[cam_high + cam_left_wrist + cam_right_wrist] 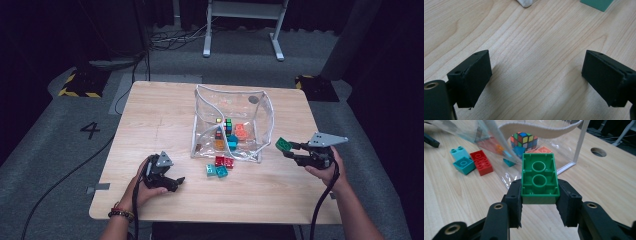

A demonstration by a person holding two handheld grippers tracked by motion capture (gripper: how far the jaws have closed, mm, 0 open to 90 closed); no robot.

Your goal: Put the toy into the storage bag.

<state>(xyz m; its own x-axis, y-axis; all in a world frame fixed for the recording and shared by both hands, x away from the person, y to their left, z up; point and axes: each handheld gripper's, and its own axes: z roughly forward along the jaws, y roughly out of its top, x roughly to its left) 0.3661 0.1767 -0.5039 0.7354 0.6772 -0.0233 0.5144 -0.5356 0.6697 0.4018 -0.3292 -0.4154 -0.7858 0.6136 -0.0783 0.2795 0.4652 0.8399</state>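
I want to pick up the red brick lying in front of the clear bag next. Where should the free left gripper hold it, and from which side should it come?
Probably from above, the left gripper closing its open jaws on the two long side walls of the red brick. It lies flat, studs up, so those walls are upright and parallel. The teal bricks touch its near side and the clear bag stands close behind, so a level approach looks crowded.

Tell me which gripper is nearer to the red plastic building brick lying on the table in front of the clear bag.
Left. The left gripper rests open, just down-left of the red brick. The right gripper is farther off to its right, raised and holding a green brick.
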